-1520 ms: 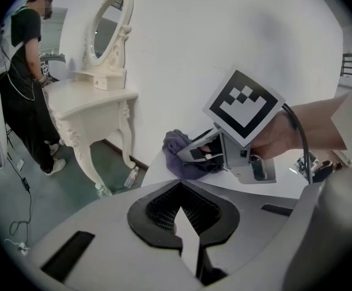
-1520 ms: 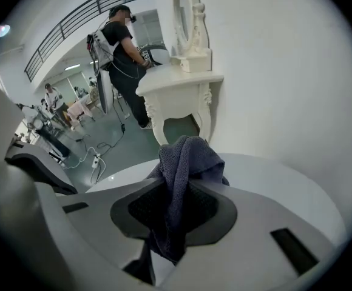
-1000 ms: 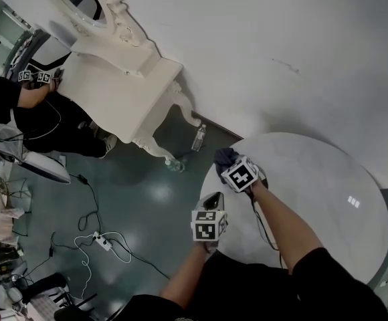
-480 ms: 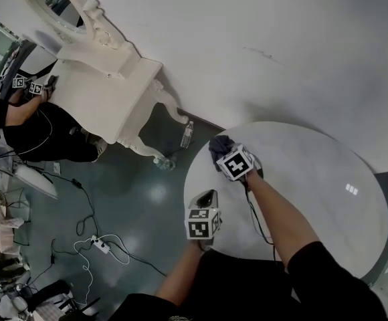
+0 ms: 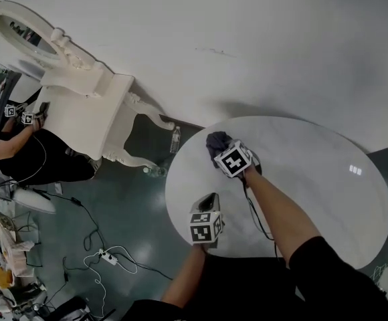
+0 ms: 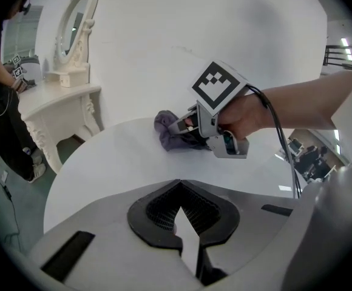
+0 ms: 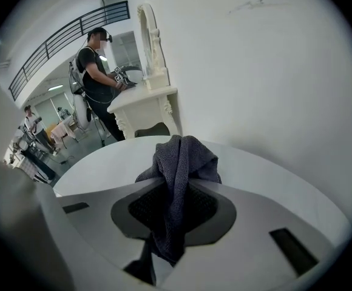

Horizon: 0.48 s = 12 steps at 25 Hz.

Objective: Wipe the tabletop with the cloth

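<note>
The cloth (image 7: 182, 162) is a dark grey woven fabric with a rough, ribbed texture. The round desk (image 5: 308, 179) is white, smooth and faintly glossy, catching a small light reflection. The right gripper (image 7: 177, 190) has a matt grey plastic shell, with black, finely gridded pads inside its jaws. The floor (image 5: 140, 199) is glossy green.

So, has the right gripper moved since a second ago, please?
Yes: the right gripper with the cloth has slid inward from the table's left rim.
</note>
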Each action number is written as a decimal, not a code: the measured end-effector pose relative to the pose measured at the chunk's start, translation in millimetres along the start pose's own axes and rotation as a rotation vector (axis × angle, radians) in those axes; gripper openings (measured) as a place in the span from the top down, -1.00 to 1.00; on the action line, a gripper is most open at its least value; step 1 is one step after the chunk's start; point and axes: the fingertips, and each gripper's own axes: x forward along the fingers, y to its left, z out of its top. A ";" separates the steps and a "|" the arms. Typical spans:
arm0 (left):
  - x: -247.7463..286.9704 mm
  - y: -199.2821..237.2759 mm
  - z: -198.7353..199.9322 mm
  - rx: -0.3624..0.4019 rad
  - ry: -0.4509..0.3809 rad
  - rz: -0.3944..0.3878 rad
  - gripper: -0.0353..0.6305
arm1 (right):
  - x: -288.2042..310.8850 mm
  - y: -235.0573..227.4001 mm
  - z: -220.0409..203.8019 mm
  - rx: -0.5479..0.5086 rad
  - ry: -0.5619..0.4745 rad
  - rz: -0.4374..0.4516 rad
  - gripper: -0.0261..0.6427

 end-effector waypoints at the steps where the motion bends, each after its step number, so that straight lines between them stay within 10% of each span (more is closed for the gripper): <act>1: 2.7 -4.9 0.8 0.004 0.003 -0.001 0.88 | -3.0 -5.5 -3.1 0.005 -0.001 -0.003 0.70; 12: 16.9 -60.8 -4.6 0.059 0.032 -0.032 0.88 | -34.8 -49.0 -36.4 0.073 -0.023 -0.050 0.70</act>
